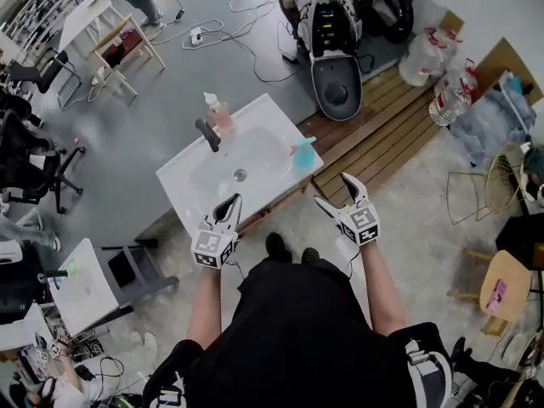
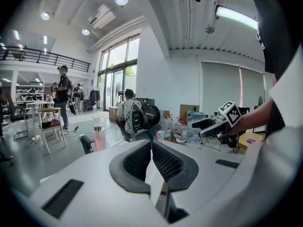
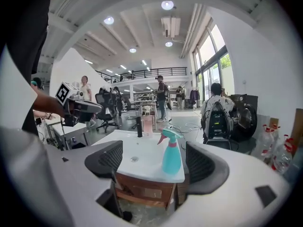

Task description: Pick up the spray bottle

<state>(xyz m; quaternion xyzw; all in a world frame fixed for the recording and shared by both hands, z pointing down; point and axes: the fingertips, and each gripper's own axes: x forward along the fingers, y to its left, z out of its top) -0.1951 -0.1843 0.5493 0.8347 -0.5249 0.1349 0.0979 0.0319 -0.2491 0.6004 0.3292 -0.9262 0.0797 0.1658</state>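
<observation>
While both grippers hang short of the basin, the left gripper (image 1: 230, 203) has its jaws pressed together on nothing and the right gripper (image 1: 332, 190) is spread wide and empty. Beyond them, the teal plastic spray bottle with a pink trigger (image 1: 303, 155) stands upright on the near right corner of the white ceramic sink top (image 1: 183, 185).

White rectangular ceramic washbasin (image 1: 180, 179) carries a black metal tap (image 1: 208, 134); a pink plastic pump bottle (image 1: 221, 116) stands upright just beside the tap.
</observation>
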